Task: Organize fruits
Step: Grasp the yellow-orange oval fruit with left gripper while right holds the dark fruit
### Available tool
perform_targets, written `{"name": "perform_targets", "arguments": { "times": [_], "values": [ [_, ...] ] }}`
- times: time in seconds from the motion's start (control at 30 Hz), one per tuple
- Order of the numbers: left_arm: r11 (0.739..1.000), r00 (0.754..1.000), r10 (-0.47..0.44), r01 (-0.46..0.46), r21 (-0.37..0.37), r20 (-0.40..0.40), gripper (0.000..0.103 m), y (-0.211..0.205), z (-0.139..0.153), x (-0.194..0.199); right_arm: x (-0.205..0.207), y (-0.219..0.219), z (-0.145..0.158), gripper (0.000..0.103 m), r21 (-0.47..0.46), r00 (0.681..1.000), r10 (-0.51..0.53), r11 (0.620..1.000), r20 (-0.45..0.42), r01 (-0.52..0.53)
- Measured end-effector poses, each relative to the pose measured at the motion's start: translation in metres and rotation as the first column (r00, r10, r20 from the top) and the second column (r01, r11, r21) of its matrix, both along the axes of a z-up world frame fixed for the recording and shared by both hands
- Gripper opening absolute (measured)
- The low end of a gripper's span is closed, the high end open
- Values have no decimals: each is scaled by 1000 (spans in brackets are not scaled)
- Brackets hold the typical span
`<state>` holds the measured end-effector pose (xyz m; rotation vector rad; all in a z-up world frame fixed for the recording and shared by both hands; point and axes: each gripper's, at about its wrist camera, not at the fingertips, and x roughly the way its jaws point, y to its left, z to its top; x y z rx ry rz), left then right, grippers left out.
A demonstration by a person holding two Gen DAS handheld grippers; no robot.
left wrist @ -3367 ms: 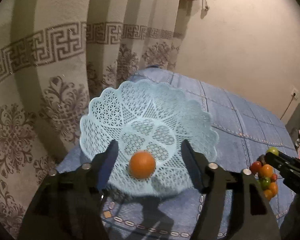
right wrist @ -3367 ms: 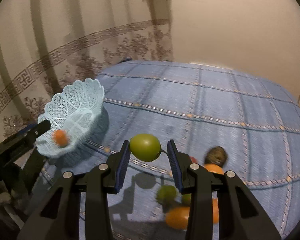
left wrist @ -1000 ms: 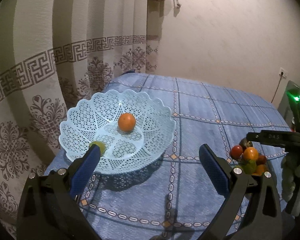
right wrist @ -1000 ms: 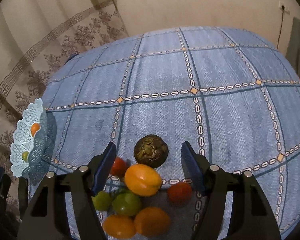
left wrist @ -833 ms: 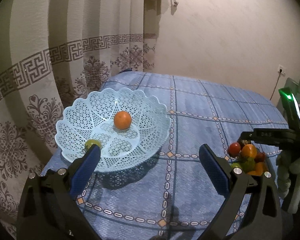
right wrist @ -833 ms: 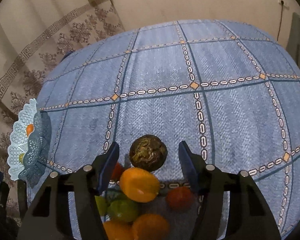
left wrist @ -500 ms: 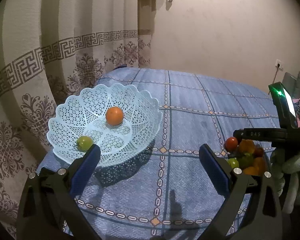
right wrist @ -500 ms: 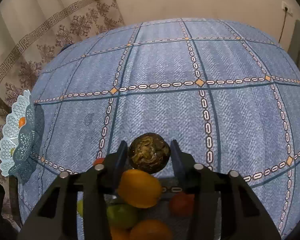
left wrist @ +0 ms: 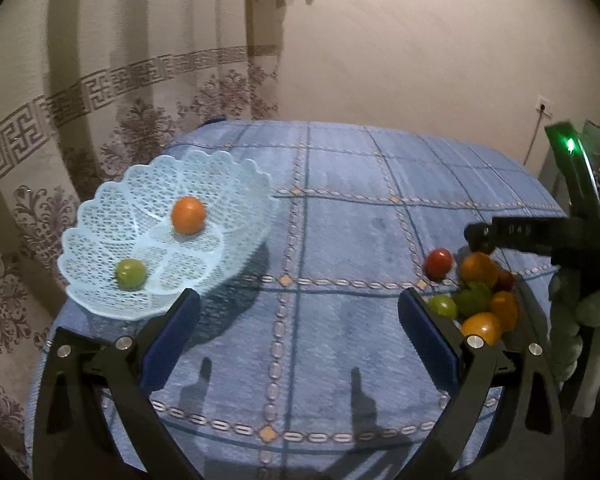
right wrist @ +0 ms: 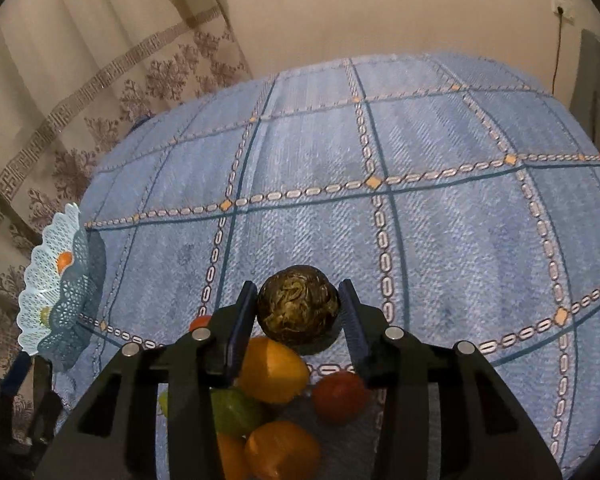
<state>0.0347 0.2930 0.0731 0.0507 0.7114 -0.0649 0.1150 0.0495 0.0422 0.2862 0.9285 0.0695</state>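
While right tool (right wrist: pixel 298 306) pinches dark brown round fruit (right wrist: pixel 297 305) at far edge of fruit pile (right wrist: pixel 274 400), left tool (left wrist: pixel 299 326) hangs spread above blue-cloth bench (left wrist: pixel 340 216). Lace basket (left wrist: pixel 236 184) far left holds orange (left wrist: pixel 188 215) and green fruit (left wrist: pixel 130 273).

beige wall (left wrist: pixel 400 48) — patterned curtain (left wrist: pixel 112 80) — blue checked tablecloth (right wrist: pixel 440 208).

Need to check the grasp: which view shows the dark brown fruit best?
The right wrist view: the dark brown fruit sits large and unobstructed between the right gripper fingers. In the left wrist view it's hidden behind that gripper and the fruit pile.
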Motion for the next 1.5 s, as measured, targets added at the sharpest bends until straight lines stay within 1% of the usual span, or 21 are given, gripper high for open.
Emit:
{"name": "perform_targets", "arguments": {
  "times": [0.1, 0.3, 0.4, 0.57, 0.63, 0.77, 0.83, 0.9, 1.0, 1.07, 1.1, 1.13, 1.2, 1.27, 1.3, 1.33, 1.37, 1.5],
  "values": [
    [1000, 1000, -29, 29, 3, -9, 100, -13, -3, -2, -8, -6, 8, 43, -6, 999, -13, 1000, 35, 13],
    [994, 994, -104, 104, 12, -25, 100, -41, -11, -7, -24, -26, 13, 43, -2, 997, -40, 999, 73, 40],
    [987, 986, -161, 161, 0, -38, 100, -57, -17, -10, -32, -37, 13, 43, 7, 995, -53, 999, 82, 53],
    [974, 972, -227, 227, -7, -64, 99, -79, -28, -14, -40, -49, 9, 43, 27, 994, -66, 998, 83, 64],
    [970, 965, -244, 244, -13, -93, 91, -86, -34, -12, -44, -56, 6, 43, 39, 994, -73, 997, 82, 70],
    [965, 955, -260, 256, -48, -139, 81, -95, -43, -7, -51, -64, 0, 43, 55, 994, -77, 996, 78, 73],
    [963, 951, -269, 262, -67, -154, 78, -98, -46, -5, -54, -67, -3, 43, 63, 994, -77, 995, 76, 73],
    [961, 949, -274, 264, -76, -160, 77, -102, -47, -3, -57, -70, -6, 43, 71, 994, -77, 995, 74, 71],
    [961, 947, -276, 269, -67, -162, 76, -105, -53, 1, -60, -72, -9, 43, 80, 995, -75, 994, 72, 69],
    [962, 945, -273, 265, -69, -178, 68, -107, -58, 5, -61, -74, -10, 43, 88, 995, -74, 994, 72, 68],
    [963, 945, -267, 259, -70, -187, 67, -107, -61, 6, -62, -74, -10, 43, 91, 995, -73, 994, 73, 66],
    [964, 948, -264, 257, -65, -179, 67, -109, -61, 5, -62, -73, -10, 43, 92, 995, -70, 994, 74, 63],
    [962, 946, -272, 264, -66, -174, 62, -109, -60, 5, -62, -73, -9, 43, 90, 995, -64, 994, 79, 57],
    [960, 944, -280, 270, -79, -173, 53, -110, -60, 3, -63, -71, -9, 43, 85, 995, -59, 995, 84, 52],
    [958, 943, -286, 275, -85, -173, 51, -110, -59, 3, -63, -71, -9, 43, 83, 995, -57, 995, 84, 50],
    [954, 939, -297, 285, -93, -172, 44, -111, -59, 1, -63, -70, -9, 43, 82, 995, -56, 995, 83, 49],
    [953, 939, -300, 287, -94, -171, 43, -112, -59, 1, -64, -69, -9, 43, 81, 995, -55, 996, 82, 49],
    [954, 941, -298, 286, -96, -163, 42, -112, -59, -1, -62, -67, -12, 43, 76, 996, -57, 996, 72, 52]
  ]
}}
